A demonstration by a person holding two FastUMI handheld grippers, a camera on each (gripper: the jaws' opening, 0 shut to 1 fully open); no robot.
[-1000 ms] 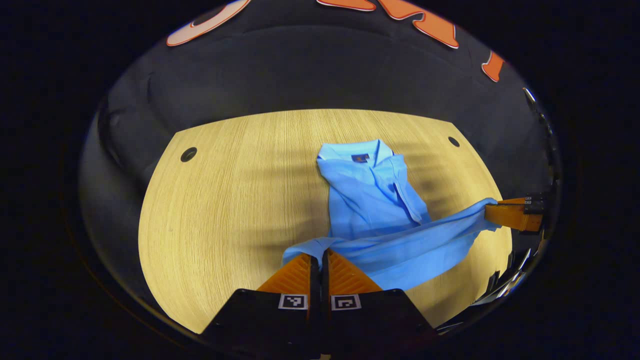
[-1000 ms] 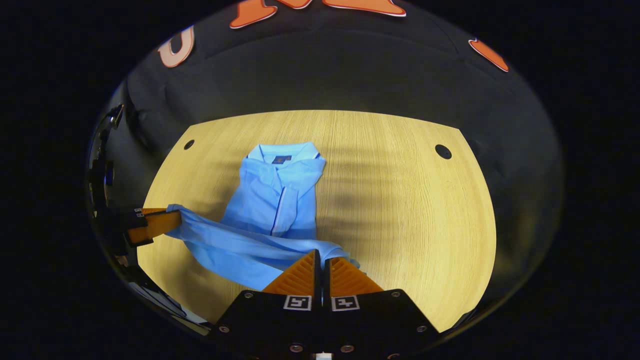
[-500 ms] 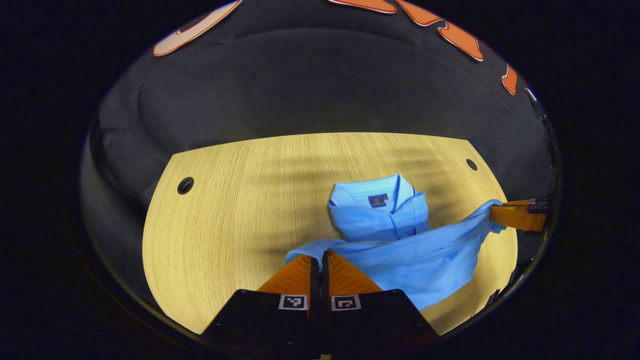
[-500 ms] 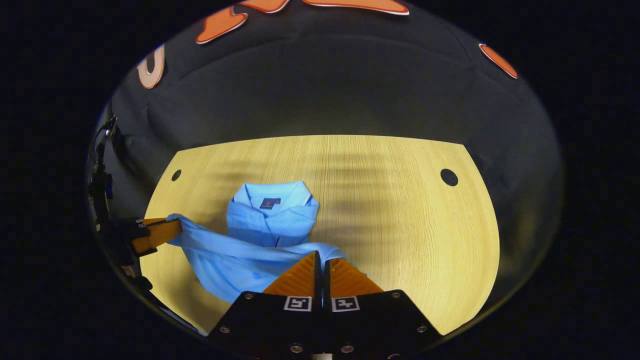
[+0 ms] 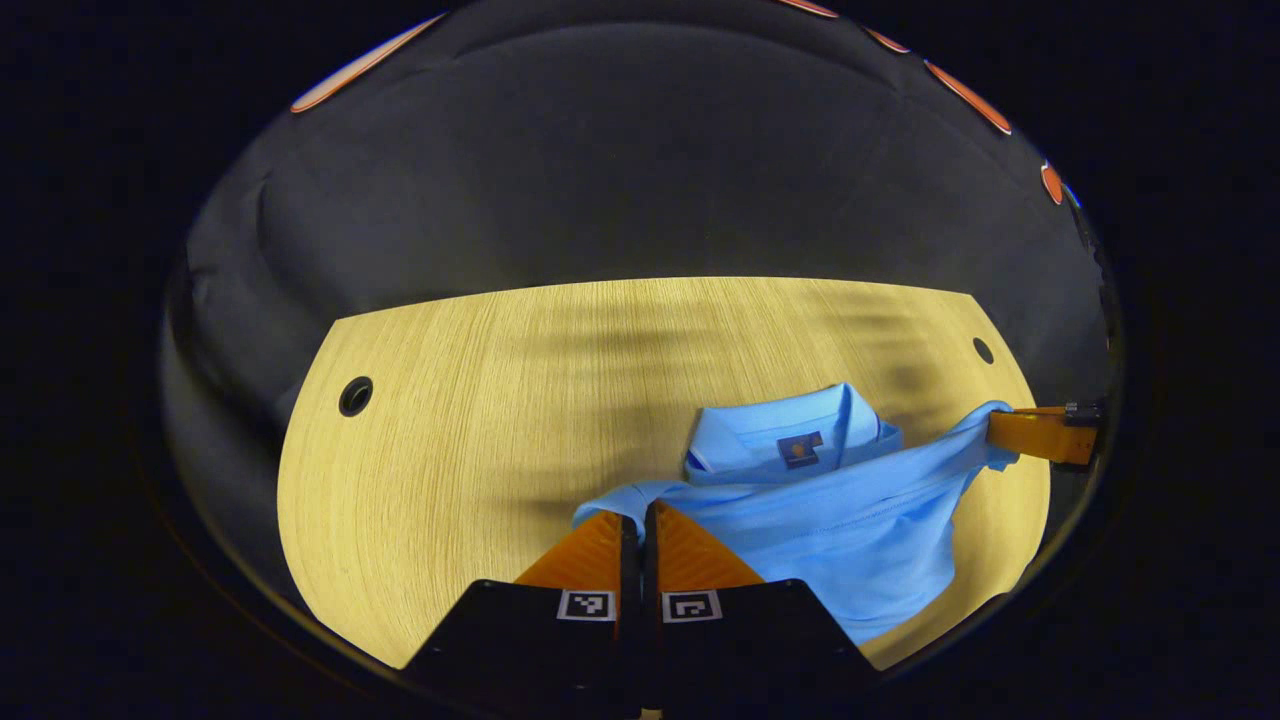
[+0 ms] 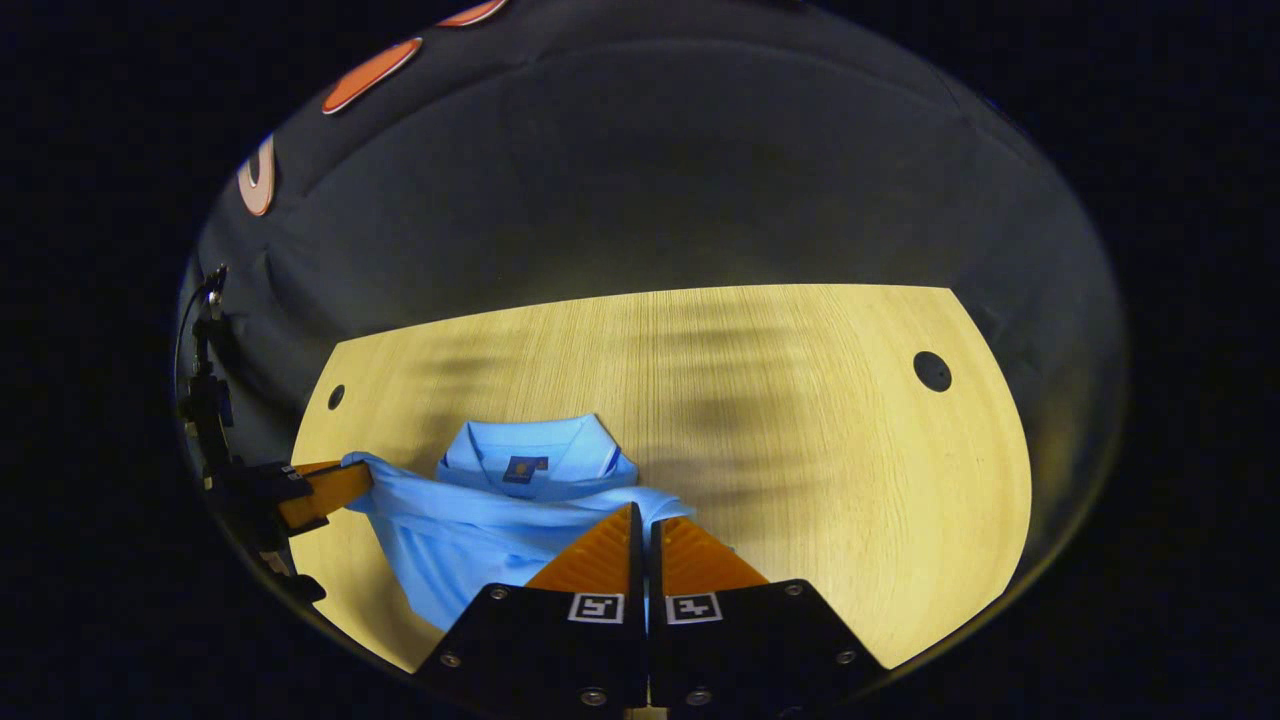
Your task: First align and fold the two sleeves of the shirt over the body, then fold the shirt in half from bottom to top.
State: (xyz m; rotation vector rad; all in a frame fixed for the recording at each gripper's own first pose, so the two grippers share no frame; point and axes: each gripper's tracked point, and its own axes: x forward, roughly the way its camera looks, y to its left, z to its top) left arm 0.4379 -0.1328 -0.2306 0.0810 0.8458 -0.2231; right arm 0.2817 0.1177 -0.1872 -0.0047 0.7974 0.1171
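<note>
left hand-held gripper [image 5: 640, 510]: clenched on shirt [image 5: 830, 500] hem corner | right hand-held gripper [image 6: 645, 512]: clenched on opposite hem corner | hem raised over body, near collar [image 6: 530, 455] | rest lying on bench [image 5: 450, 400]

Light wood-grain desk [image 5: 480, 420] w/ round holes near far corners; black cloth wall [image 6: 640, 200] behind, striped shadows.

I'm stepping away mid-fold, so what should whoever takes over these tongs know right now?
Left tongs: shut on the shirt hem, one corner.
Right tongs: shut on the other hem corner.
The hem is lifted and carried up close to the collar; the rest lies on the wooden table.
Done: sleeves look folded in.
Left: lay the hem down by the collar, release both.
</note>
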